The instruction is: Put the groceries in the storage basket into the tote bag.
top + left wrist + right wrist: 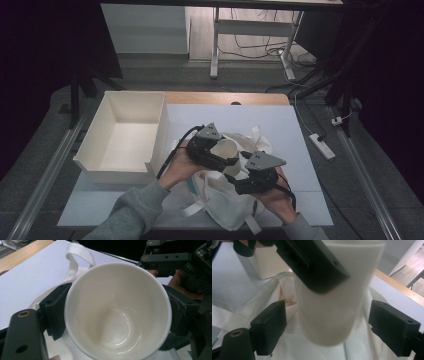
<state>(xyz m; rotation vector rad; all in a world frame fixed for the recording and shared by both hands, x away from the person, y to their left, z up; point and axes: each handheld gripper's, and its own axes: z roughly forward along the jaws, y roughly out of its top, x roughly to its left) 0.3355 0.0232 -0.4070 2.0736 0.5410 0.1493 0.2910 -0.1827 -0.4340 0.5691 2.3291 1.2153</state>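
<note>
Clearly the left tool carries the cup: its jaws clamp the cup's wall from both sides just under the rim, so in the left gripper view the camera looks straight down into the bare bowl of the cup. The cup hangs above the white bag, which lies crumpled on the tabletop, probably so it can go to the box at the left. The right tool stands open, both pads clear of the cup with a gap on each side; in the right gripper view the cup sits between and beyond its jaws, apart from them.
</note>
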